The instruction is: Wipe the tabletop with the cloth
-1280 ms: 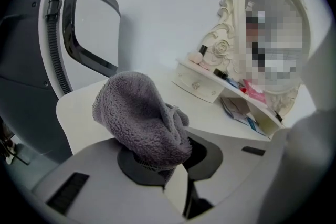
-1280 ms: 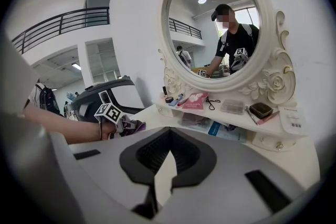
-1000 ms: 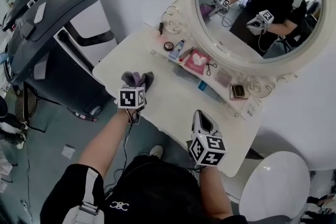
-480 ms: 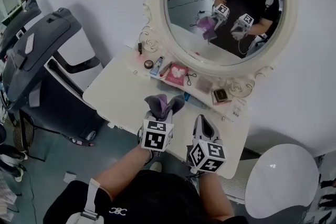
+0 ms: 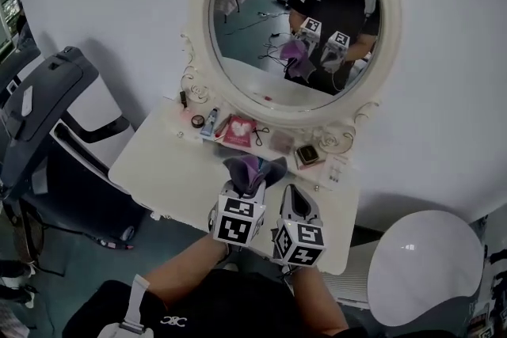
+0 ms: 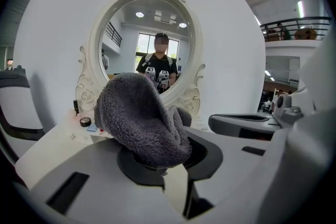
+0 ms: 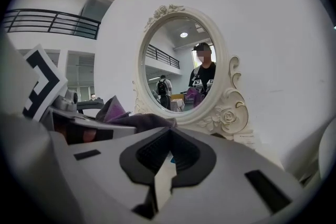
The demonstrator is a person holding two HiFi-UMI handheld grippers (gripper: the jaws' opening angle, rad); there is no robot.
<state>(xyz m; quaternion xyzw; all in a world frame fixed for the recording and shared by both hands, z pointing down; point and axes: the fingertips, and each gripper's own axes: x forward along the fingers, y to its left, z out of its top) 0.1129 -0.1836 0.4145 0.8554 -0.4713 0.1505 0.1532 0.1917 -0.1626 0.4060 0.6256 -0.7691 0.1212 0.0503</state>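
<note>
The cloth (image 6: pixel 142 118) is judged light, soft and fleecy, apt to crumple rather than keep a shape, so it is best taken by a bunched fold with enough left free to be pressed flat on the bench (image 5: pixel 170 162). It is pinched in the left claw (image 6: pixel 169 164), whose jaws are closed on a gathered wad of it over the bench's front middle; contact with the surface cannot be told. The right claw (image 7: pixel 167 165), held just beside the left, is drawn together on nothing.
</note>
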